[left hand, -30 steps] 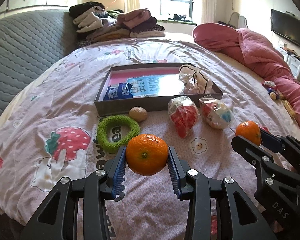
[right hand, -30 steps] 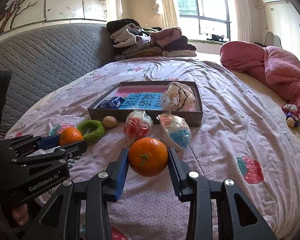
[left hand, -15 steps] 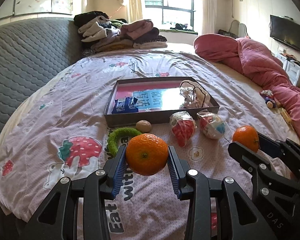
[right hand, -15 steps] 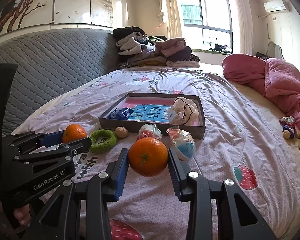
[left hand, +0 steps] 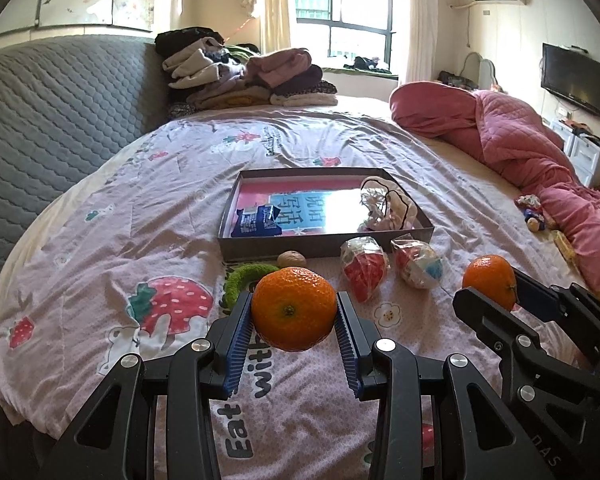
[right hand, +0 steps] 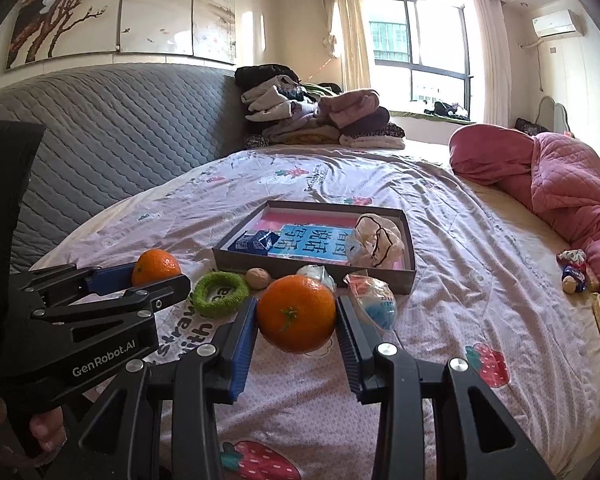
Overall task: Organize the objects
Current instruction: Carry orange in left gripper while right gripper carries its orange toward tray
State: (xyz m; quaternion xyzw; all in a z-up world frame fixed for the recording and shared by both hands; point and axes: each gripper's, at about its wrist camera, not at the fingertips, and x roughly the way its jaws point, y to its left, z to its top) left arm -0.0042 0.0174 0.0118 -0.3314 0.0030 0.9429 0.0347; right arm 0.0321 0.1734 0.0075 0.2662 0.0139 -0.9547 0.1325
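Observation:
My left gripper [left hand: 294, 340] is shut on an orange [left hand: 294, 308] and holds it above the bedsheet. My right gripper [right hand: 296, 340] is shut on a second orange [right hand: 296, 312], also seen at the right of the left wrist view [left hand: 489, 281]. Ahead lies a shallow dark box [left hand: 260, 252] with a blue packet [left hand: 256, 220] and a wrapped bundle [left hand: 384, 204] inside. In front of the box lie a green ring [left hand: 246, 276], a walnut [left hand: 291, 258] and two wrapped balls [left hand: 362, 268] [left hand: 418, 268].
A grey quilted headboard [left hand: 52, 120] runs along the left. Folded clothes [left hand: 244, 76] are stacked at the bed's far end. A pink quilt [left hand: 520, 140] lies at the right, with small toys [left hand: 534, 212] beside it.
Both grippers have pulled back and risen with their oranges, so the box and the items on the bed look farther away. Both grips are unchanged.

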